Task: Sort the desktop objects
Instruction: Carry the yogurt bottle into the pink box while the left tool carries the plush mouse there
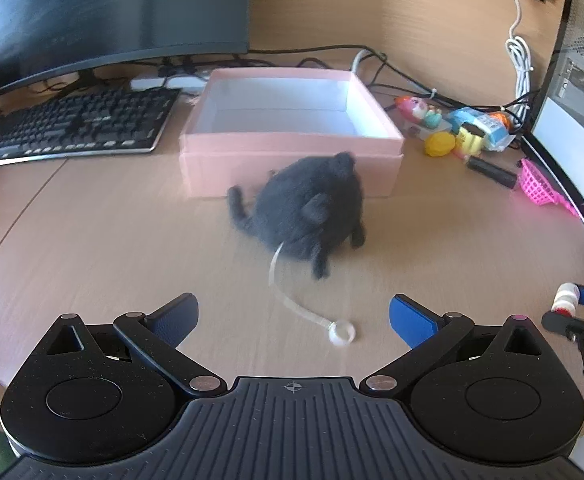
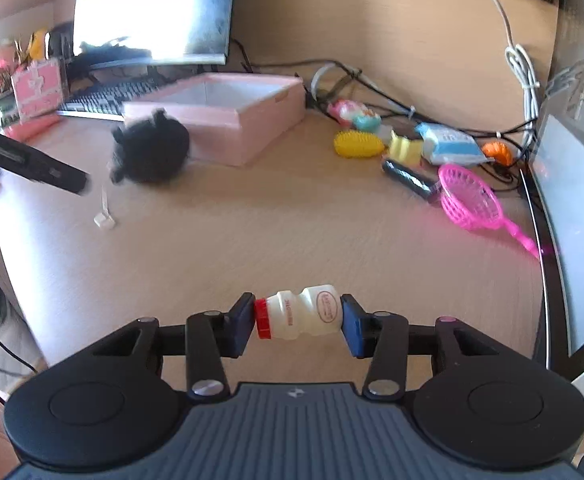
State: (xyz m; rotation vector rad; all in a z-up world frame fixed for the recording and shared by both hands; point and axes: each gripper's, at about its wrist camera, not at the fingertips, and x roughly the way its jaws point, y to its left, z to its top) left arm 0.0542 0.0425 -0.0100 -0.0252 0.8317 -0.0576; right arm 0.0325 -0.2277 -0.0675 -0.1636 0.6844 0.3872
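My right gripper (image 2: 298, 320) is shut on a small white drink bottle (image 2: 304, 316) with a red cap. One pad sits on the cap and the other on the base, and the bottle lies crosswise just above the desk. The same bottle (image 1: 566, 300) shows at the right edge of the left wrist view. My left gripper (image 1: 294, 316) is open with nothing between its fingers. Beyond it a dark grey plush toy (image 1: 312, 208) lies against the front wall of an open pink box (image 1: 292, 148). The toy's clear strap ends in a suction cup (image 1: 342, 330) between the fingertips.
A pile of small toys (image 2: 396, 144), a black tube (image 2: 410, 178) and a pink net scoop (image 2: 472, 196) lie right of the box. A keyboard (image 1: 75, 124) and monitor (image 1: 103, 12) stand at the left. Cables (image 1: 518, 64) run along the back, and a second screen (image 2: 576, 216) borders the right.
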